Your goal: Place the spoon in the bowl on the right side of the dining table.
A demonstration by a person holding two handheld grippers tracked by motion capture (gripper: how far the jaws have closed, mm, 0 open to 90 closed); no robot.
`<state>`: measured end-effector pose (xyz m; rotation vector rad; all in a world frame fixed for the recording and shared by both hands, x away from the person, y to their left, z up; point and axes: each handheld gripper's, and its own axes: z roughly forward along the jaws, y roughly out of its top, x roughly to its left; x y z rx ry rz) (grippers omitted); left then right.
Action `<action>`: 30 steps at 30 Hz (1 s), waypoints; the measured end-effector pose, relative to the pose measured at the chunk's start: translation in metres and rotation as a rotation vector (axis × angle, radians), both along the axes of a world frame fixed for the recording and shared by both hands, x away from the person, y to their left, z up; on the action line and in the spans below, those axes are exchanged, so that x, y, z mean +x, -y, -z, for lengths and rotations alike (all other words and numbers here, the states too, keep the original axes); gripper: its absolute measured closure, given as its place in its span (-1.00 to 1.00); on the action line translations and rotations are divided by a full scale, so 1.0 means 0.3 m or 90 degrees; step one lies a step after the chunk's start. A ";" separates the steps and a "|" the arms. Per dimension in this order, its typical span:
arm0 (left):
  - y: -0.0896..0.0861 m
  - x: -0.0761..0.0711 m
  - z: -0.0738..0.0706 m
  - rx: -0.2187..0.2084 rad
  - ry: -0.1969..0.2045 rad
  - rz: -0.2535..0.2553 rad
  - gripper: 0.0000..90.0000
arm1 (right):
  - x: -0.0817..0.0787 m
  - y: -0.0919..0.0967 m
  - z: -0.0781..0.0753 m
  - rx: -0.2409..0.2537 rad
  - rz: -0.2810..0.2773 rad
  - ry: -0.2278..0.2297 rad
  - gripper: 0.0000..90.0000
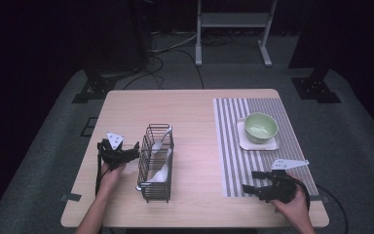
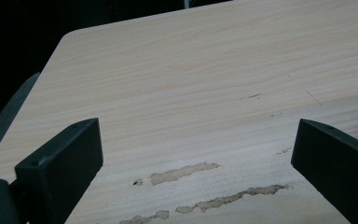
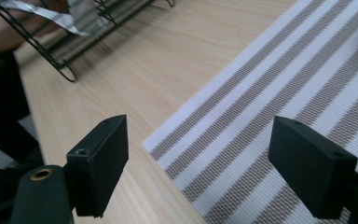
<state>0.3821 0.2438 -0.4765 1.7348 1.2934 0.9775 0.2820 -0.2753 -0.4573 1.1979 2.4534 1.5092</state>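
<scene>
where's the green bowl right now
In the high view the green bowl sits on a white square coaster on the striped placemat, at the table's right side.

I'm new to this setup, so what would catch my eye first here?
Probably the green bowl, on a white coaster atop the striped mat at the table's right. Next, the black wire rack at centre-left holding white spoons. An open tool sits on either side: the left tool beside the rack, the right tool over the mat's near edge.
</scene>
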 end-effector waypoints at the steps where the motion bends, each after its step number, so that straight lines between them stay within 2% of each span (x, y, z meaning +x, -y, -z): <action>1: 0.000 0.000 0.000 0.000 0.000 0.000 -0.98 | 0.002 0.000 -0.001 0.012 -0.003 -0.004 -0.57; 2: -0.001 -0.001 0.000 -0.001 0.000 0.000 -0.98 | 0.003 -0.001 -0.002 0.020 -0.005 -0.004 -0.57; 11: 0.002 -0.001 0.000 0.003 0.003 -0.001 -0.98 | 0.014 -0.029 -0.007 0.017 -0.025 -0.007 -0.57; 14: 0.003 -0.003 0.001 0.004 0.005 -0.001 -0.98 | 0.019 -0.044 -0.013 0.021 -0.034 -0.009 -0.57; 16: 0.003 -0.003 0.001 0.004 0.005 -0.001 -0.98 | 0.027 -0.061 -0.022 0.012 -0.046 -0.008 -0.57; 30: 0.003 -0.003 0.000 0.003 0.005 0.001 -0.98 | 0.042 -0.098 -0.060 0.018 -0.066 -0.006 -0.57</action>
